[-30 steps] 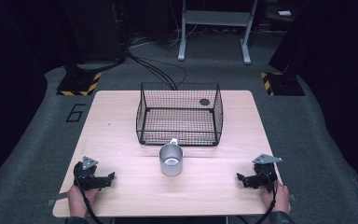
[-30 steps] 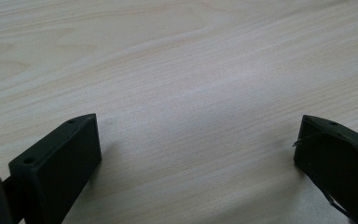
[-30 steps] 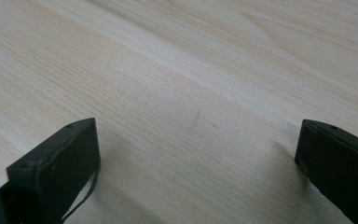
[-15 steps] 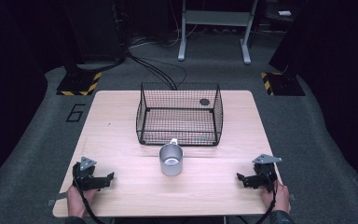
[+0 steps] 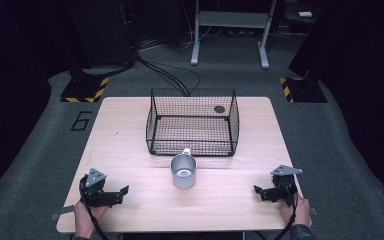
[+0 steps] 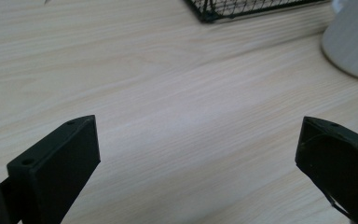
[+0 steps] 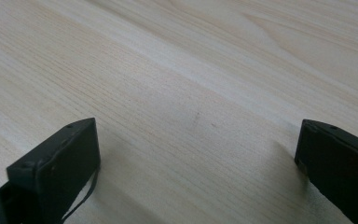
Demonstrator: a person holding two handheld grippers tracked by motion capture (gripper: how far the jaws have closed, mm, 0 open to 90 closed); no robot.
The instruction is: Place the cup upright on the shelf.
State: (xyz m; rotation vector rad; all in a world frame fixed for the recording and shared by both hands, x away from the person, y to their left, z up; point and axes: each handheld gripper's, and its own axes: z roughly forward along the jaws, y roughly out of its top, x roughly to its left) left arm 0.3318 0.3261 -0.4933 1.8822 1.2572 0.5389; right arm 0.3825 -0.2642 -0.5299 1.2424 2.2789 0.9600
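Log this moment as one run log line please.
left tongs: open, empty, low at near left | right tongs: open, empty, near right | metal cup: upright, untouched, before wire basket | table

A wooden table (image 5: 130,130) bears a wire basket (image 5: 192,122) and metal mug (image 5: 183,171).

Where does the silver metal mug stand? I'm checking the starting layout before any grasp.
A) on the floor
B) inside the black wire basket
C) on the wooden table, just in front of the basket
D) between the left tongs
C: the silver metal mug stands on the wooden table, just outside the near wall of the black wire basket, and neither pair of tongs holds it.
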